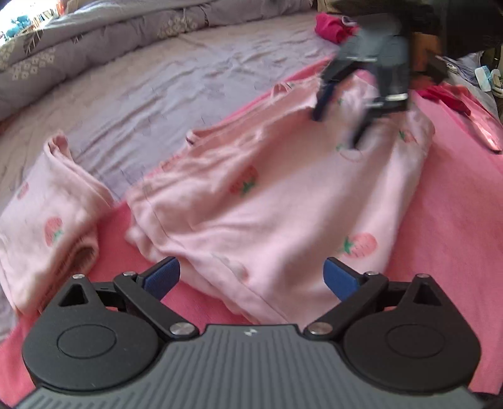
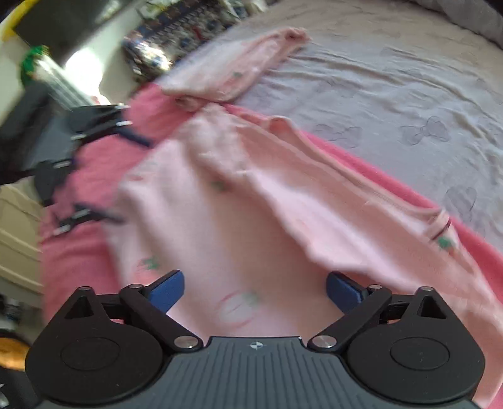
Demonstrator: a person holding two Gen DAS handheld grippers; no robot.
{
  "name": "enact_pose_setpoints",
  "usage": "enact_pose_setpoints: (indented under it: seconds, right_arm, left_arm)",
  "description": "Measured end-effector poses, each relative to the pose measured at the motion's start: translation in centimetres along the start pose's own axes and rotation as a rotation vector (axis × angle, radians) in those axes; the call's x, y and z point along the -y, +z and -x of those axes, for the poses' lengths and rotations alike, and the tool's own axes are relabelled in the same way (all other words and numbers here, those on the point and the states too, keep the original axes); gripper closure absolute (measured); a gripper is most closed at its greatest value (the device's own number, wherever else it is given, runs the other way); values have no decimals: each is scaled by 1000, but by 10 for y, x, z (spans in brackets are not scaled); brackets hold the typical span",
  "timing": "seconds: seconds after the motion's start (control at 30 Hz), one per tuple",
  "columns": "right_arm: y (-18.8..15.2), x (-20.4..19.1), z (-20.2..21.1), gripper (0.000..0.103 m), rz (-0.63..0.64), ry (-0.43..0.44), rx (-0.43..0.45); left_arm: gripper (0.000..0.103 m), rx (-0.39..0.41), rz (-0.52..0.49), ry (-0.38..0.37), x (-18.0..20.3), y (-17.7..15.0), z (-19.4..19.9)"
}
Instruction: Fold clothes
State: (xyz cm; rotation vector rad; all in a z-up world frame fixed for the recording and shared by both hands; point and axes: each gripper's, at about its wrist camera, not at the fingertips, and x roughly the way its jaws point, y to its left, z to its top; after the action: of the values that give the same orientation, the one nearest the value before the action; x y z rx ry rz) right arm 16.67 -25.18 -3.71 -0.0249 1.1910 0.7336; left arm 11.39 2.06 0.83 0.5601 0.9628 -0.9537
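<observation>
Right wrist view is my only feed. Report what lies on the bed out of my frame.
Observer: A crumpled magenta garment lies on the greyish sheet, behind the right gripper.
Operator: Check the left gripper; it is a blur here.
Observer: The left gripper is open over the near edge of the strawberry-print garment, with nothing pinched between its pads.
Operator: Describe my own gripper from that side.
Observer: It points down at the garment's far end with its jaws apart. Blur hides whether the tips touch the cloth.
</observation>
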Motion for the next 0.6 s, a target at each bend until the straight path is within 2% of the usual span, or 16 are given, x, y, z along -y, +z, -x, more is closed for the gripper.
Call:
enact_pose_setpoints:
  seconds: [0.07,0.13,0.2,0.23,0.33,0.43,0.47,0.53,0.6]
  right_arm:
    - [20,16,-10,9,-32,-95,68]
    - [38,32,-5,9,-125,-240,169]
    - [49,38,2,9,-159,-371,228]
    - [49,33,7,9,-135,-414,253]
    - [35,-10,11,9,113,-528,233]
    - [2,-63,-5,8,388,-606,172]
    - [-3,-72,-15,8,410,-630,158]
    - [-3,-70,-33,6,372,-703,149]
    - [10,-57,-44,2,310,-818,172]
  left_arm:
    - [4,-19,-21,-7,10,-7,0]
    - [4,-42,-37,-1,20,-15,-2]
    - [4,-64,-17,19,22,-21,-7]
    - [4,-64,5,21,21,-25,-6]
    - [4,-37,64,31,18,-30,1]
    - [4,0,81,47,18,-29,9]
    - [4,13,80,53,19,-29,11]
    - [4,14,66,48,24,-29,11]
    - [4,-7,28,57,29,-32,6]
